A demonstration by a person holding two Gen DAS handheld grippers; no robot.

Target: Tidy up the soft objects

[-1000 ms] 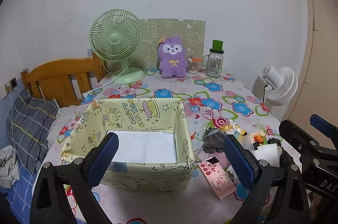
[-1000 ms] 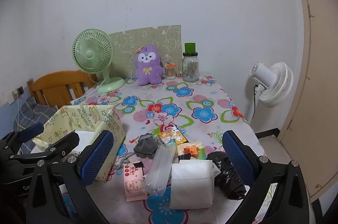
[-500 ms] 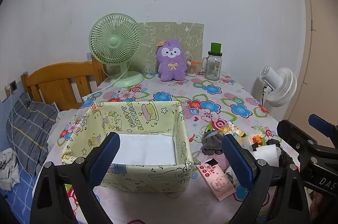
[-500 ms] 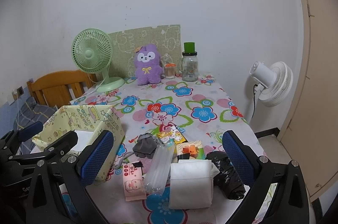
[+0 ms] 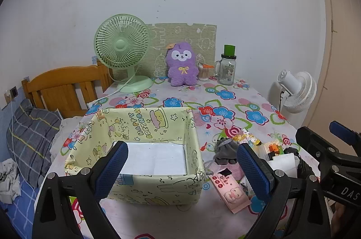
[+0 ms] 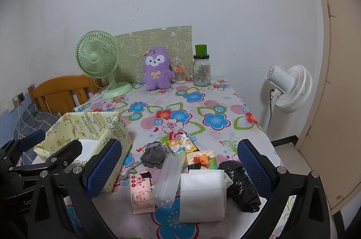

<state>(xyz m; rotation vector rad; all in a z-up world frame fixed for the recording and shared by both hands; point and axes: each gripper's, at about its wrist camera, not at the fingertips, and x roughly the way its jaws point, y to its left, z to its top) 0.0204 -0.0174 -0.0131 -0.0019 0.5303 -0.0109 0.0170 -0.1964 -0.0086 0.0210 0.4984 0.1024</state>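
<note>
While both tools hang free above the near edge of the tabletop (image 6: 225, 103), I judge the step in hand to be a first pick from the pile. My right hand-held gripper (image 6: 178, 168) is spread wide and holds nothing; the soft things lie right under and ahead of it: a white roll (image 6: 203, 196) nearest, a black bag (image 6: 242, 184) touching its right side, a grey pouch (image 6: 155, 154) further ahead, a pink pack (image 6: 141, 192) to the left. My left hand-held gripper (image 5: 181, 166) is also wide apart and empty, poised over the box (image 5: 155, 187), which has only a white sheet inside.

I would take the roll first, closing across its width, lifting straight up before swinging left.

The roll lies close to the near table edge, so I avoid pushing it toward me. Ahead, the cloth is bare up to the plush (image 6: 156, 68). The left tool crowds the box, so I would pull it back first.
</note>
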